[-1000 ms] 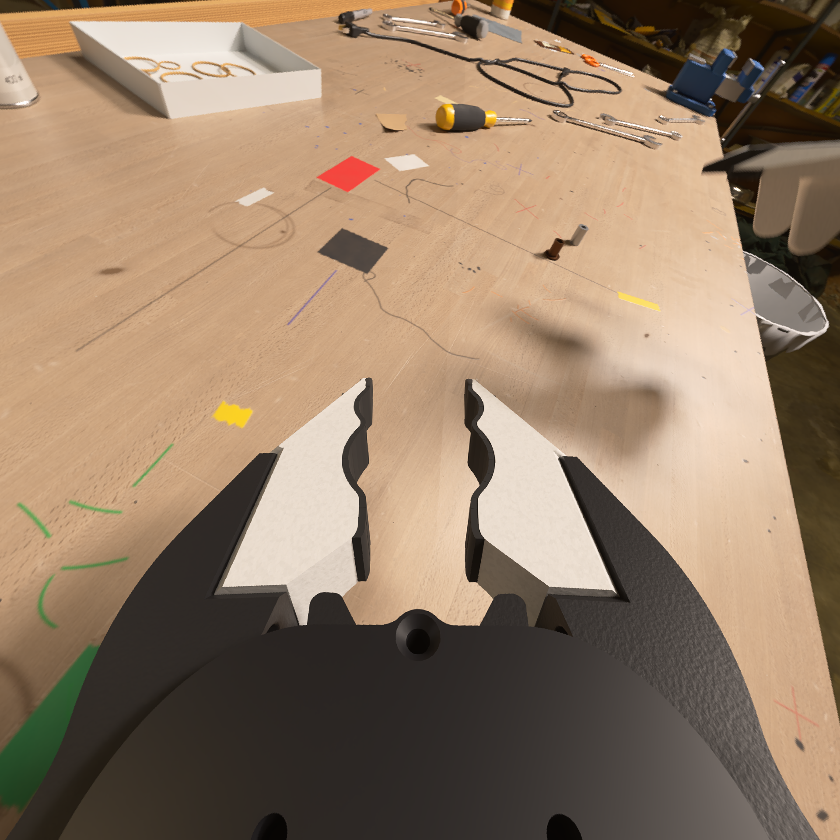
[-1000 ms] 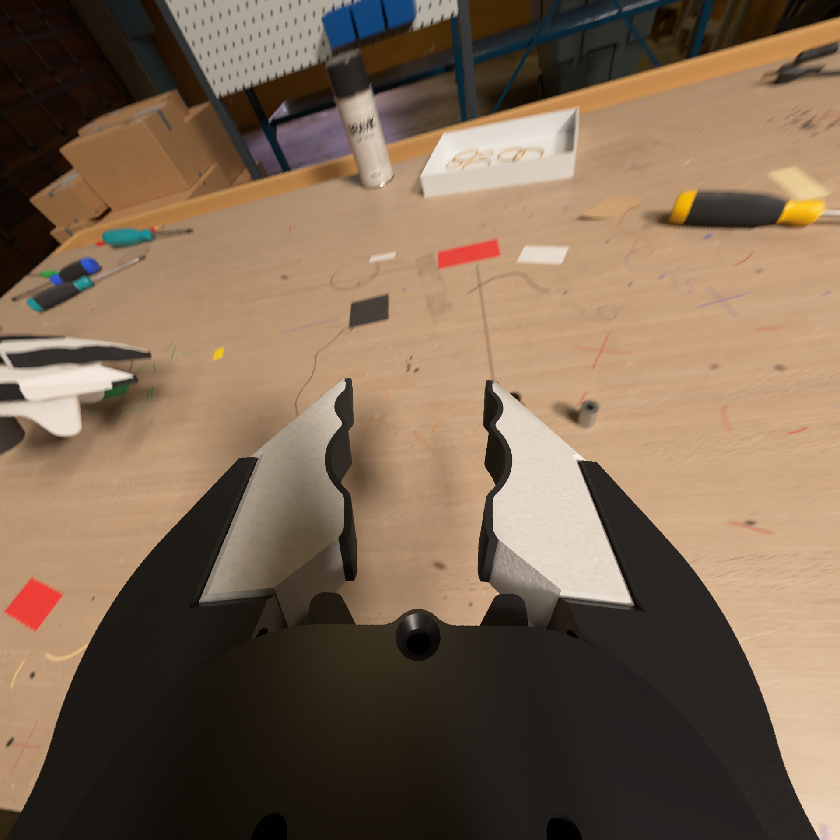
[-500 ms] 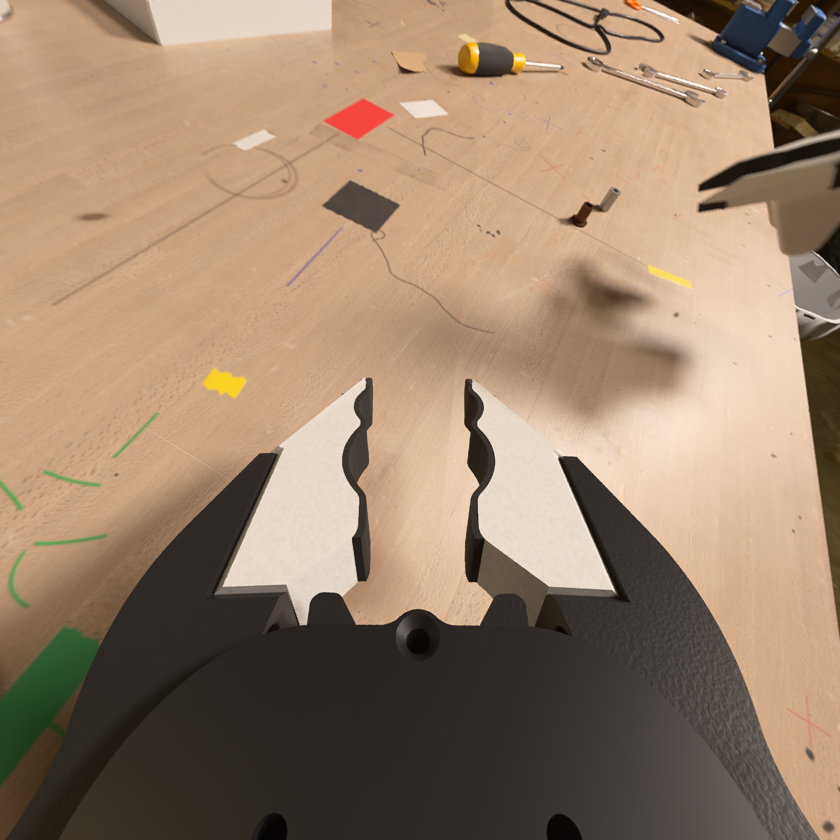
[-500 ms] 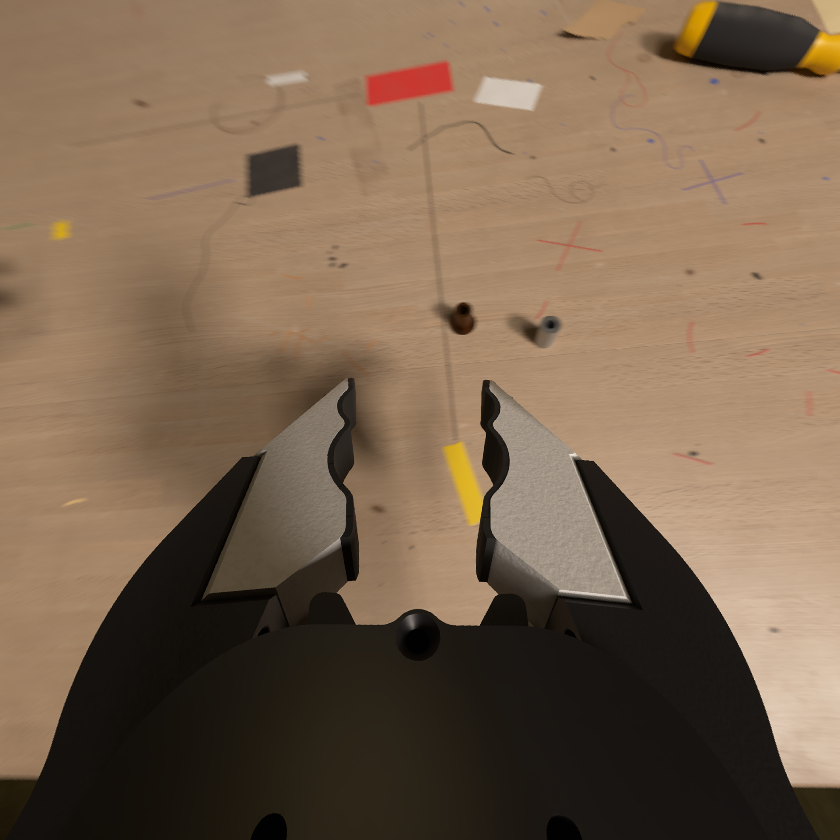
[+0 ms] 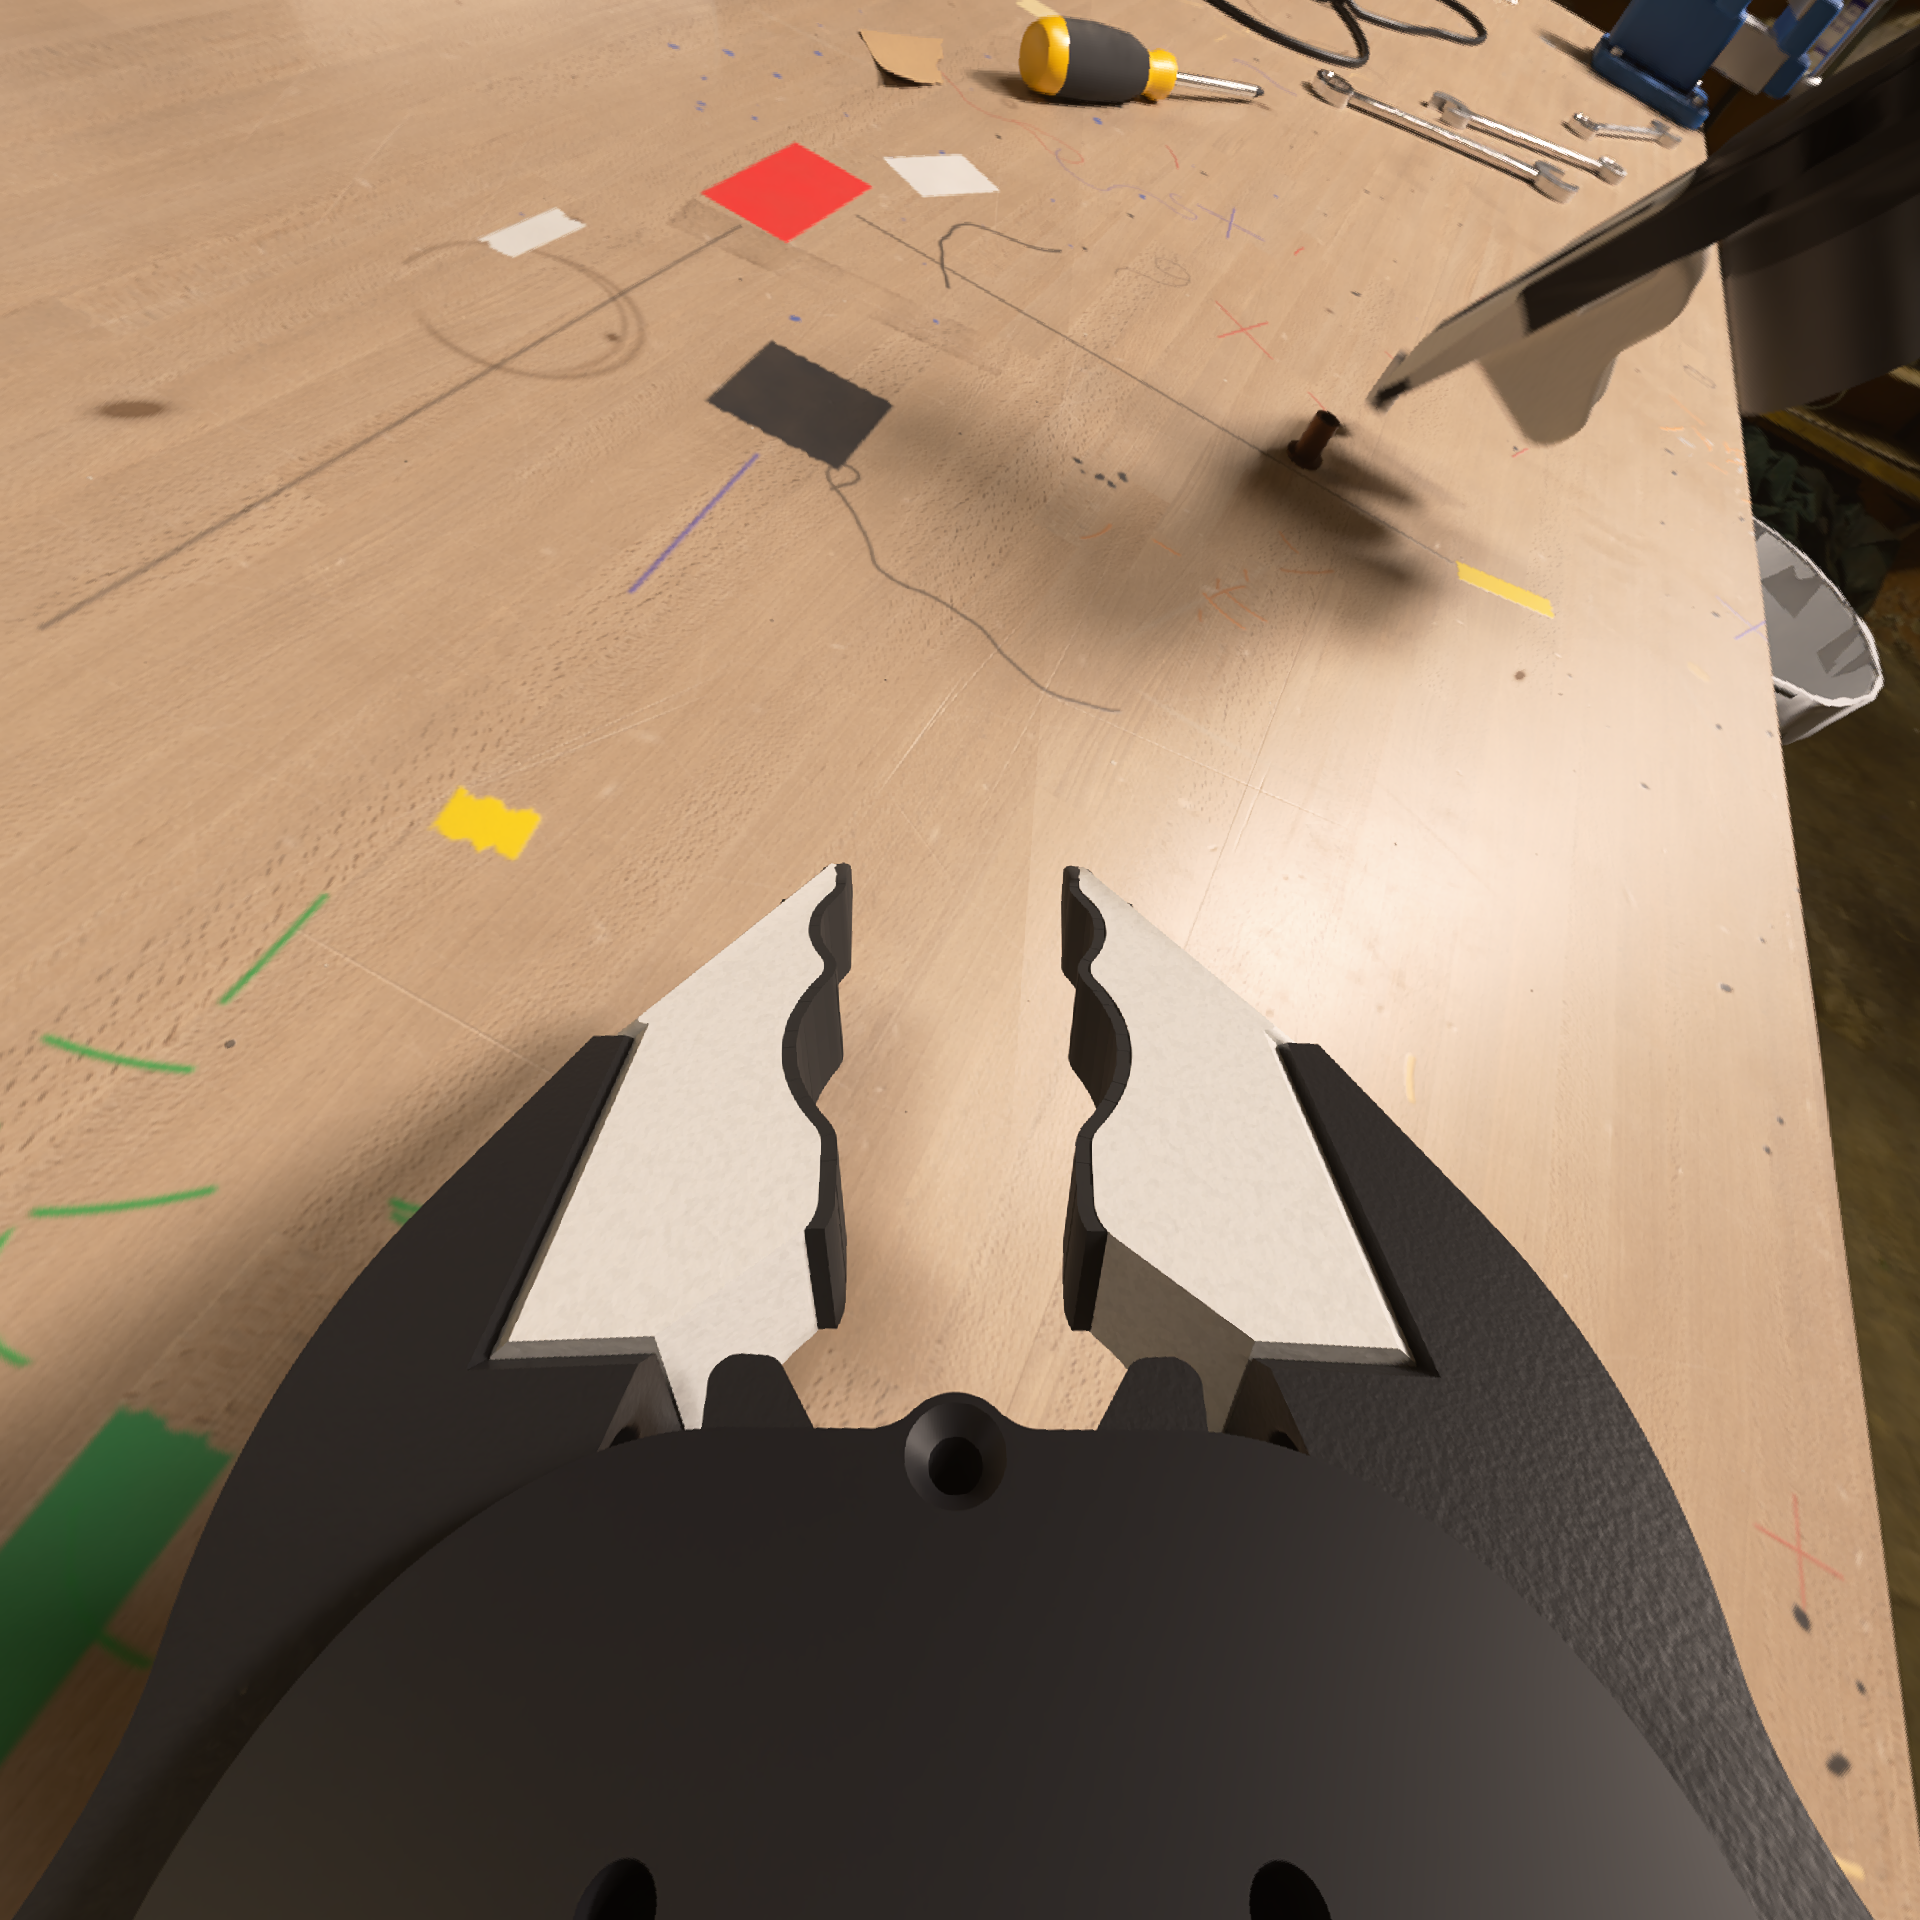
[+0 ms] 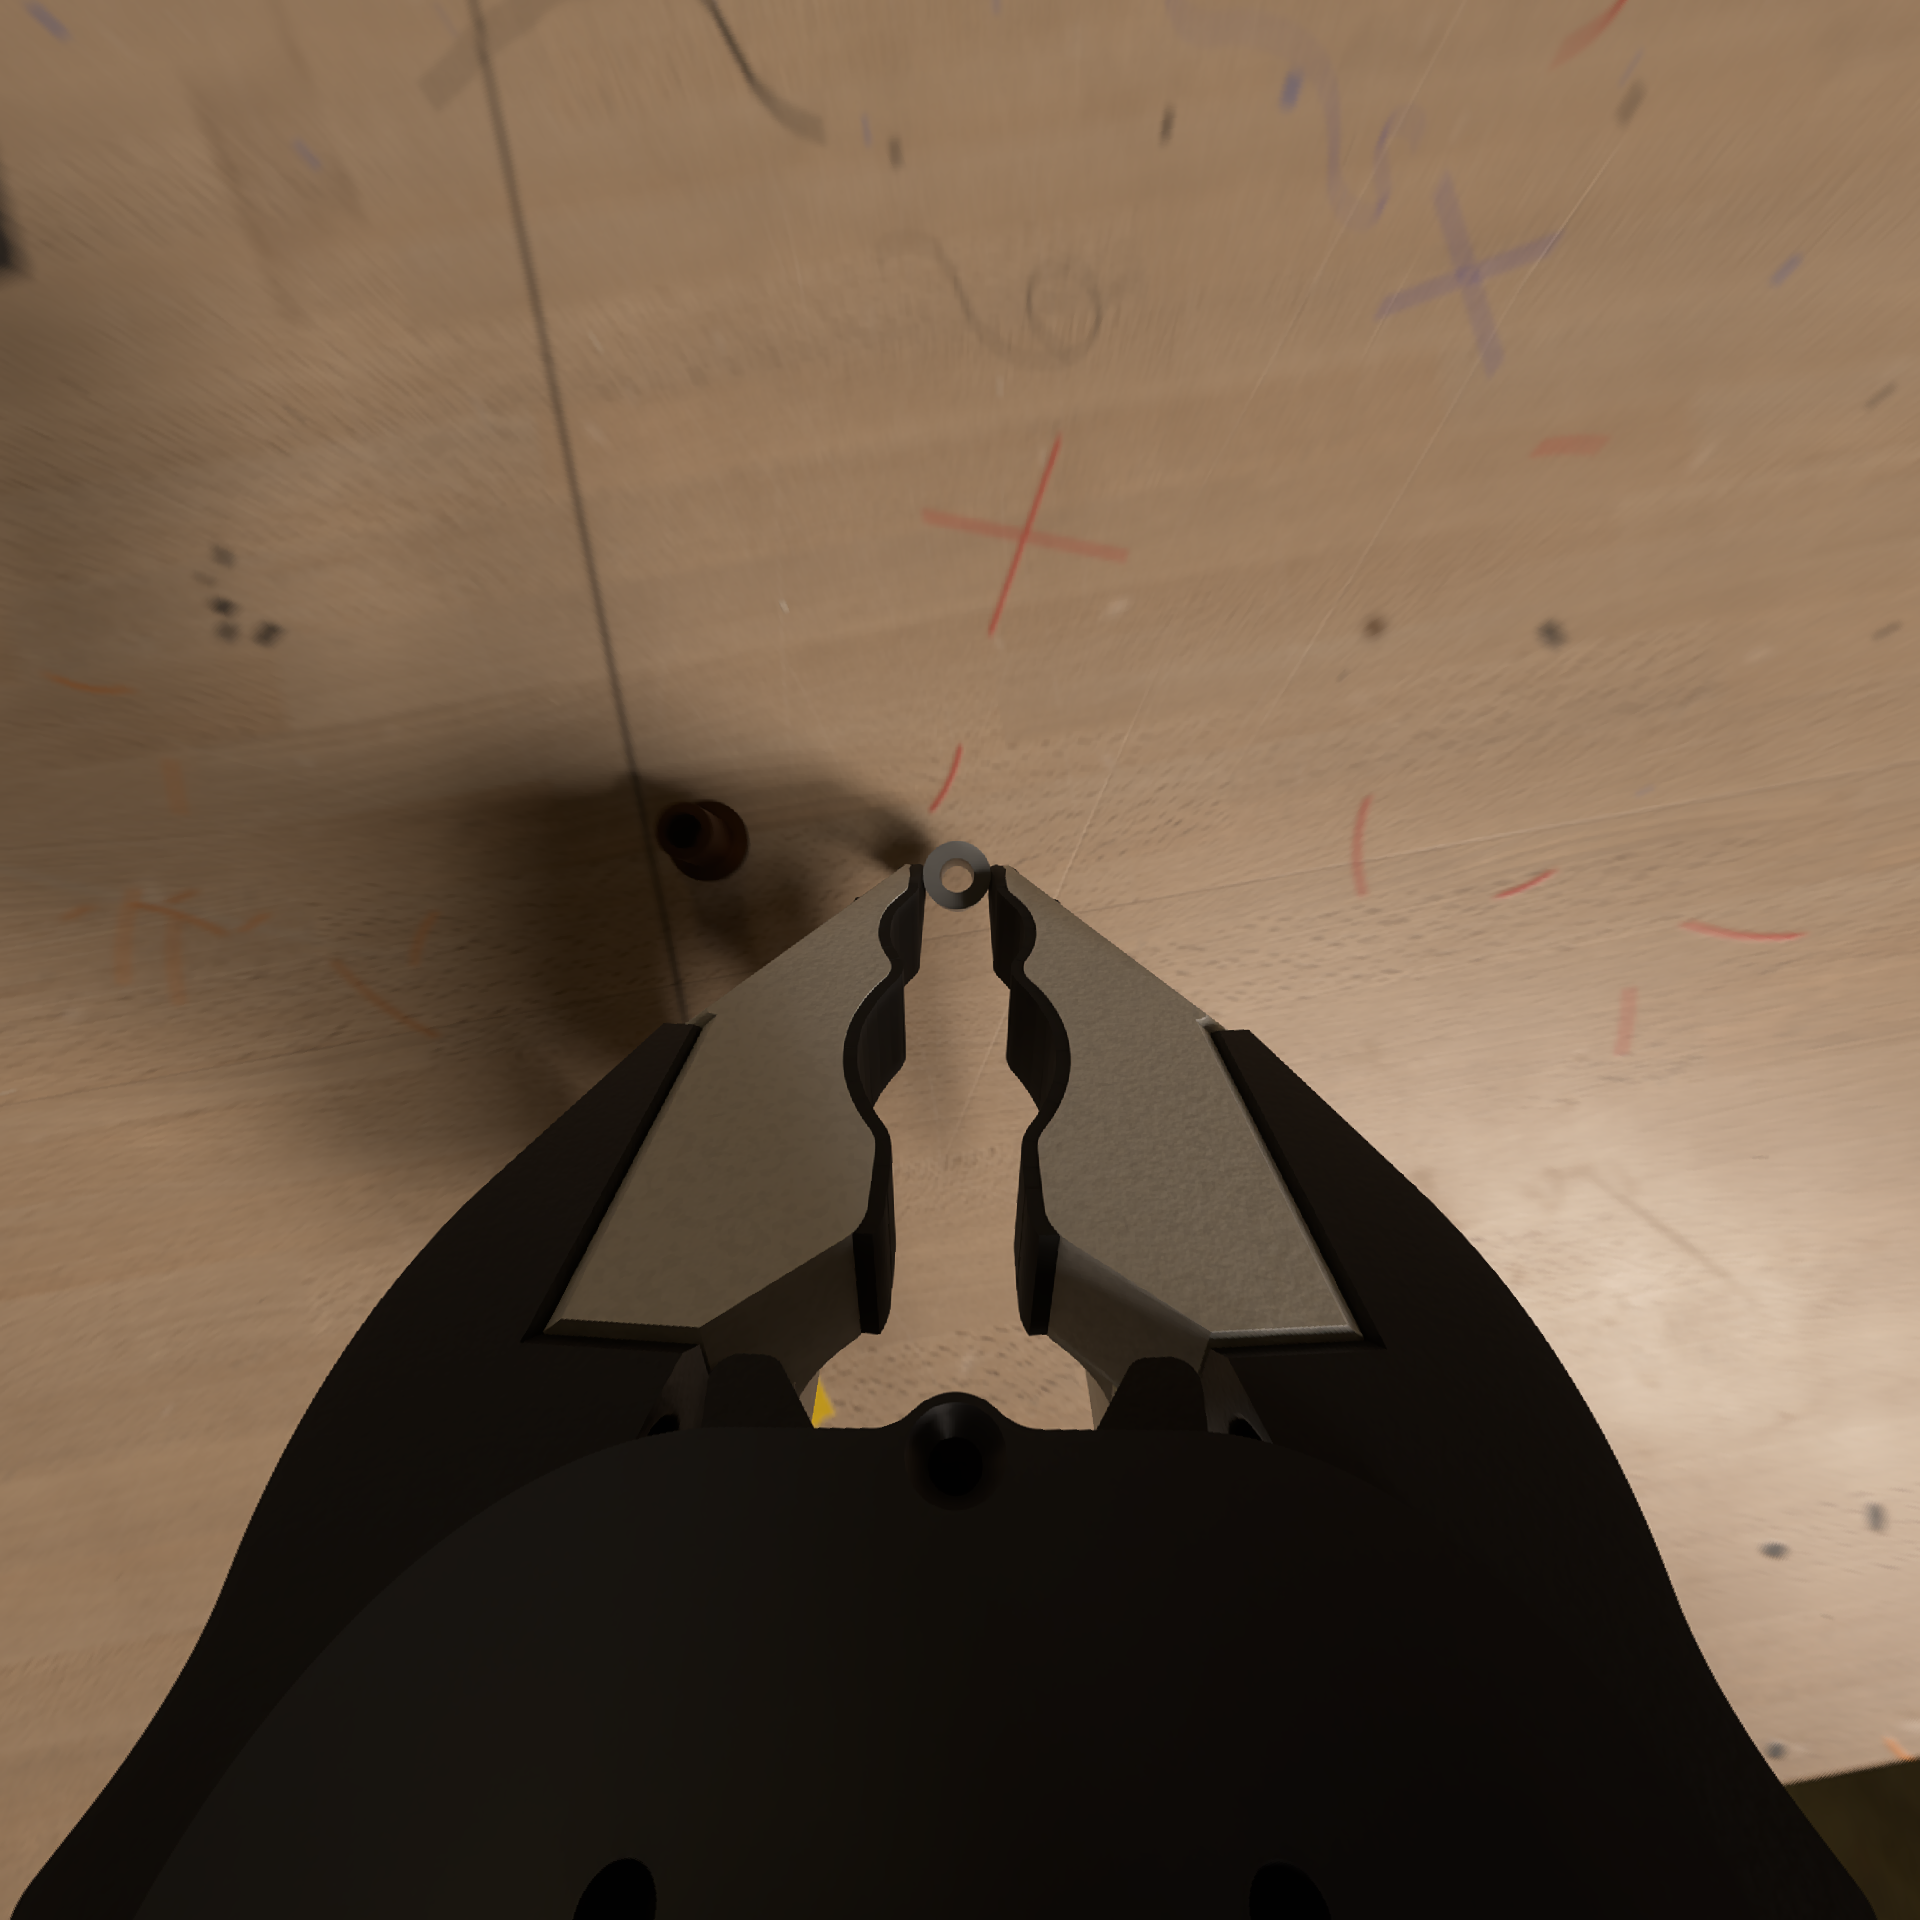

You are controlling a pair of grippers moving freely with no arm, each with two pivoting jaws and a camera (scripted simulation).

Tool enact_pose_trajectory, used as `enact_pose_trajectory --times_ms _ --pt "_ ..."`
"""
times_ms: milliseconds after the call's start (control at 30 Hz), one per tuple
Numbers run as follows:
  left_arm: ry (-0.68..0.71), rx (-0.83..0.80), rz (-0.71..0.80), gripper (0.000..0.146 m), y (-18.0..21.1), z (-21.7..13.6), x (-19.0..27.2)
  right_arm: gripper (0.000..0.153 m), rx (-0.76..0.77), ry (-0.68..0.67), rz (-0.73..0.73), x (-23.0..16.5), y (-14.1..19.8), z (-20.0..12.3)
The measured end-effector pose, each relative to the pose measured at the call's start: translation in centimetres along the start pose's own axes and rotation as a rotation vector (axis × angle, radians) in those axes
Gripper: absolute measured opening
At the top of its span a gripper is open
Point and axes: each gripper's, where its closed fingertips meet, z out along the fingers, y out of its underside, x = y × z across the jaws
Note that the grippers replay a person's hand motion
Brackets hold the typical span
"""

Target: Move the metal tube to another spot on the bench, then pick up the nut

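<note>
The metal tube (image 6: 956,878) is a small grey cylinder seen end-on, standing on the wooden bench (image 6: 1351,727). My right gripper (image 6: 956,883) points steeply down at the bench, and its fingertips are closed on the tube's two sides. The nut (image 6: 703,836) is a small brown piece just left of the tube, apart from the fingers. In the left wrist view the nut (image 5: 1314,438) lies far right, with the right gripper's tip (image 5: 1387,393) beside it hiding the tube. My left gripper (image 5: 956,883) is open and empty, low over the bench.
A yellow-and-black screwdriver (image 5: 1101,64) and wrenches (image 5: 1455,135) lie at the far end. Red (image 5: 787,190), black (image 5: 800,403) and yellow (image 5: 1503,589) patches mark the bench top. The bench's right edge runs past a white bin (image 5: 1818,644).
My right gripper has tipped downward, dropped to the tube and closed its jaws from wide open onto it. My left gripper has drifted slightly forward, still open.
</note>
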Motion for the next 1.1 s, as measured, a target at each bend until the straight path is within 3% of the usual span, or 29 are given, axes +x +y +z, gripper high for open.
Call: enact_pose_trajectory --times_ms 133,200,267,333,433,567,700,833,933,1000,1100 --pt "0.013 -0.008 -0.002 0.04 0.1 0.3 0.1 0.012 0.259 -0.016 0.027 2.6 -5.4 -7.6" --pt "0.017 -0.013 -0.002 0.04 0.1 0.4 0.2 0.012 0.343 0.049 0.036 6.5 -8.3 -11.6" --pt "0.017 -0.012 0.002 0.04 0.1 0.5 0.3 0.012 0.313 0.122 0.044 11.4 -10.3 -12.7" --pt "0.016 -0.014 0.007 0.04 0.1 0.5 0.5 0.012 0.235 0.137 0.086 16.0 -11.4 -10.4" --pt "0.008 -0.019 0.016 0.04 0.0 0.4 0.6 0.012 0.038 0.05 0.171 20.4 -10.7 -3.8" --pt "-0.007 -0.018 0.029 0.04 -0.2 0.4 0.8 0.012 -0.167 0.071 0.227 22.6 -8.1 2.0" --pt "-0.014 -0.024 0.043 0.04 -0.4 0.6 0.8 0.012 -0.22 0.049 0.297 22.7 -6.5 4.4" --pt "-0.002 -0.032 0.052 0.04 -0.3 0.8 1.1 0.013 -0.215 0.056 0.312 23.1 -6.0 4.7" --pt "0.007 -0.035 0.054 0.04 -0.2 0.9 1.3 0.021 -0.08 0.077 0.285 23.2 -8.2 1.7" --pt "0.006 -0.031 0.057 0.04 -0.3 0.8 1.3 0.022 0.103 0.062 0.23 21.6 -11.0 -2.9" --pt "0.004 -0.016 0.058 0.04 -0.5 0.7 1.2 0.026 0.354 0.038 0.079 16.0 -13.9 -11.0"
